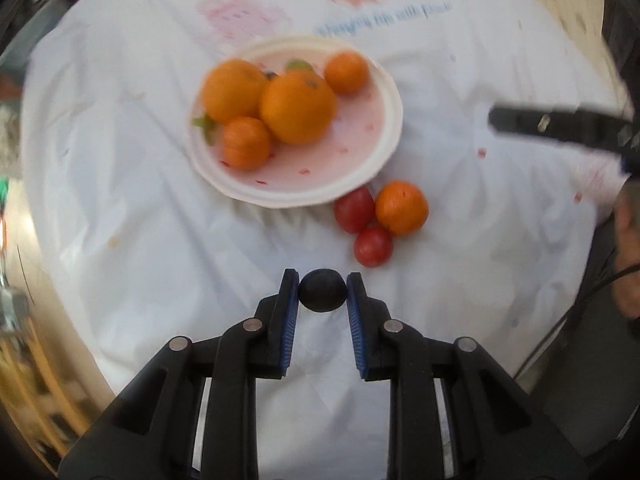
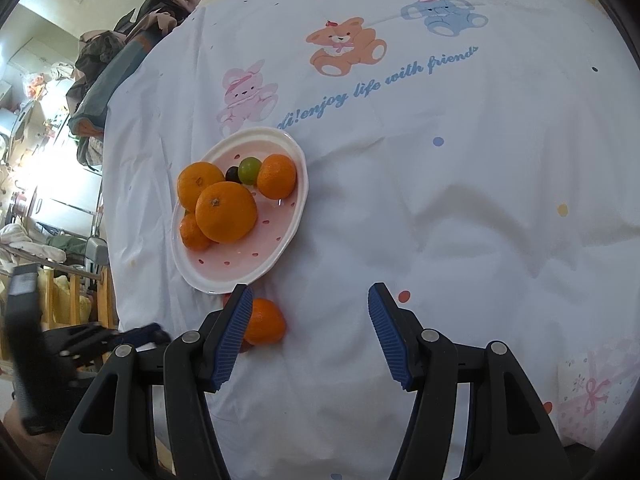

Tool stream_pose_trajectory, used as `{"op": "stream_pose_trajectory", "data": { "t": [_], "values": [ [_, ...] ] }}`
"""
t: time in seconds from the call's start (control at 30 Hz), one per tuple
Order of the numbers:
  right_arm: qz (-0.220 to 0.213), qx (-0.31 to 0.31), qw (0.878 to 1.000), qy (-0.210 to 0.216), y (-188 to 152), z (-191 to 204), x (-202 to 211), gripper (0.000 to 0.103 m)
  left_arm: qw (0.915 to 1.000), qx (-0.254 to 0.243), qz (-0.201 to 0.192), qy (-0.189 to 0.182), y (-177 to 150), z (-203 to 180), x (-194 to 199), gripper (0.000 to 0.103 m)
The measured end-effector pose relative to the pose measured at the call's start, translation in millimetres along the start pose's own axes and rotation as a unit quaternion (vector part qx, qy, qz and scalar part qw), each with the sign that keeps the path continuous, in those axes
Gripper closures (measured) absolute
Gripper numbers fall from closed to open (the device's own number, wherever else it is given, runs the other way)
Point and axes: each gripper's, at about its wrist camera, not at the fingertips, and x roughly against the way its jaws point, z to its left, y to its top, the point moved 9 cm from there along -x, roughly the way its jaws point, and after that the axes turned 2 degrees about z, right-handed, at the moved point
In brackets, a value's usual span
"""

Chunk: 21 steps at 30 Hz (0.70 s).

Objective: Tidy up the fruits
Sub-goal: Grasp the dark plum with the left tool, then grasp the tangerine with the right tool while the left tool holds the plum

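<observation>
My left gripper (image 1: 322,292) is shut on a small dark grape (image 1: 322,290), held above the white cloth. Ahead of it a white and pink plate (image 1: 372,152) holds several oranges (image 1: 298,106). Beside the plate's near edge lie a small orange (image 1: 401,208) and two red cherry tomatoes (image 1: 354,210). In the right wrist view the same plate (image 2: 256,256) also carries a green grape (image 2: 249,170) and a dark grape (image 2: 231,174). My right gripper (image 2: 308,312) stands open over bare cloth, its left finger beside the loose orange (image 2: 266,322). The left gripper (image 2: 136,336) shows at the lower left there.
The table is covered by a white cloth (image 2: 440,200) printed with cartoon bears and blue lettering. Clothes and clutter (image 2: 120,60) are piled past the table's left edge. A person's hand (image 1: 628,248) shows at the right edge of the left wrist view.
</observation>
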Motion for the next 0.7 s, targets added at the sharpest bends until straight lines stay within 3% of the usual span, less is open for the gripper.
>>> {"op": "stream_pose_trajectory", "data": {
  "t": [0.17, 0.43, 0.7],
  "values": [
    [0.002, 0.004, 1.0, -0.008, -2.5, 1.6, -3.7, 0.04, 0.9974, 0.054, -0.049, -0.003, -8.1, 26.1, 16.5, 0.083],
    [0.003, 0.017, 1.0, -0.011, -5.8, 9.0, -11.3, 0.04, 0.9824, 0.16, -0.096, 0.007, -15.6, 76.2, 15.8, 0.083],
    [0.04, 0.004, 0.999, 0.031, -16.3, 17.0, -32.0, 0.04, 0.9751, 0.204, -0.088, -0.005, -15.4, 89.9, 3.7, 0.082]
  ]
}}
